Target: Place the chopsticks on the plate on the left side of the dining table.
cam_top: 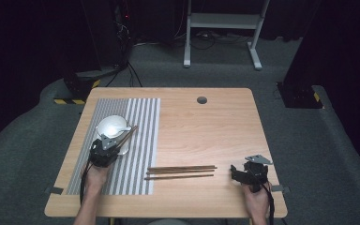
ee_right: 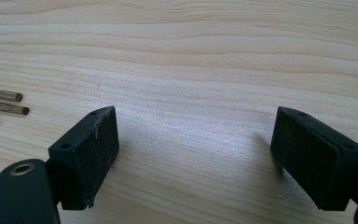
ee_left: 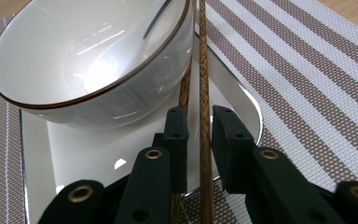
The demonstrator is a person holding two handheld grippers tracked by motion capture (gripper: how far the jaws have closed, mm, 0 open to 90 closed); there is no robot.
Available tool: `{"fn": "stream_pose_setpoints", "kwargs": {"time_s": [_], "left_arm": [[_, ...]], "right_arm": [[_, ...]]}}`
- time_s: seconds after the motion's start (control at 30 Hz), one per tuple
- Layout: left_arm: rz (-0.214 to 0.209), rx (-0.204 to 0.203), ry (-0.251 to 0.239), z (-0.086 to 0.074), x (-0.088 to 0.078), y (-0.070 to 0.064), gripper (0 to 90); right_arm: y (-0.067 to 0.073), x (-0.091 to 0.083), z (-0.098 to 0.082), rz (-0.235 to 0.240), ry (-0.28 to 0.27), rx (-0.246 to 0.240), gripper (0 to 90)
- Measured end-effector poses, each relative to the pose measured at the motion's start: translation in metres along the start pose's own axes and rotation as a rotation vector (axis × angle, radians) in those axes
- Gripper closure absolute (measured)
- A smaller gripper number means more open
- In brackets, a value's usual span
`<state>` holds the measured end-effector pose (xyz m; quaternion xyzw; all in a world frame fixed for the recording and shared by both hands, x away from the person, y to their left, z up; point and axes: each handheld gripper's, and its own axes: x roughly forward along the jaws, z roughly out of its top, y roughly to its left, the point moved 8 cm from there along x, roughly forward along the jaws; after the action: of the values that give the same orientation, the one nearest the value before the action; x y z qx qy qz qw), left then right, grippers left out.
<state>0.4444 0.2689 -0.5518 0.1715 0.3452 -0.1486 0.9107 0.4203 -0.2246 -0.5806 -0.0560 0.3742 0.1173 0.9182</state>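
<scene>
Left gripper view: bowl [ee_left: 93, 60], perhaps holding a spoon [ee_left: 135, 42], on a plate [ee_left: 98, 154]; left tongs [ee_left: 199, 126] narrow, loosely flanking chopsticks [ee_left: 204, 84].

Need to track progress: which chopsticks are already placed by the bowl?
The chopsticks between the left gripper's jaws, leaning on the plate; the others lie on bare table.

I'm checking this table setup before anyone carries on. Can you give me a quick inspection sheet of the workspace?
Surface: wooden table, striped placemat at left.
Job's things: white bowl on square plate; chopstick pair beside bowl; three chopsticks mid-table.
Clutter: nothing seen.
Grippers: left gripper loose around the pair, fingers not pressing; right gripper wide open, nothing between.
Cables: floor cables behind table.
Surroundings: grey carpet, white frame.
</scene>
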Motion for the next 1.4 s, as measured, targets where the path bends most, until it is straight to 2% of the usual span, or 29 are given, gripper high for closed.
{"fn": "stream_pose_setpoints", "kwargs": {"time_s": [0.43, 1.1, 1.4], "left_arm": [[0.029, -0.008, 0.004, -0.003, 0.000, 0.005, 72.0], [0.050, -0.068, 0.005, -0.011, -0.003, 0.019, 69.7], [0.078, -0.106, 0.005, -0.014, -0.004, 0.027, 66.1]], "right_arm": [[0.000, 0.000, 0.000, 0.000, 0.001, 0.001, 15.1], [0.000, 0.000, 0.000, 0.000, 0.000, 0.000, 15.1], [0.000, 0.000, 0.000, 0.000, 0.001, 0.001, 15.1]]}}
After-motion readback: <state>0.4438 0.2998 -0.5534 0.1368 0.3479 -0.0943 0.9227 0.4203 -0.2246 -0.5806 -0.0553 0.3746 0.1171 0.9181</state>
